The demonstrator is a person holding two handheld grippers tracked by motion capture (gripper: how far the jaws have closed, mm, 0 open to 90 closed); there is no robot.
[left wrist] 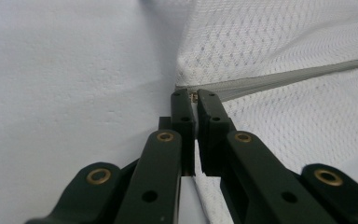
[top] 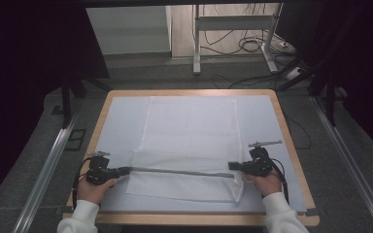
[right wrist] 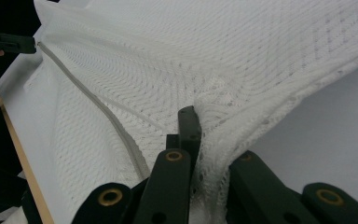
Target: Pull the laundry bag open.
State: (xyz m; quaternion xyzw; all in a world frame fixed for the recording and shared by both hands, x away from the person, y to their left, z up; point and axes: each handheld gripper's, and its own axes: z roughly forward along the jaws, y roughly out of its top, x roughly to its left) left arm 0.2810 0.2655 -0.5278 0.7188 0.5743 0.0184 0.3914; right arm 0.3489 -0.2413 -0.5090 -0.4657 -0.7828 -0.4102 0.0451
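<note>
Mesh bag (top: 189,141) lay flat, centre frame, on the desk (top: 291,145). My left hand-held gripper (top: 126,171) was clamped on the zipper (top: 175,171) end, the right hand-held gripper (top: 231,166) pinched the mesh edge opposite, tensioning the zipper line so it ran straight.

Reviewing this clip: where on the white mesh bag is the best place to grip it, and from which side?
Grip the mesh bag at the two ends of its grey zipper, coming in level from the left and right edges. The stiff zipper seam gives the jaws firmer purchase than loose mesh, as both grippers do here.
</note>
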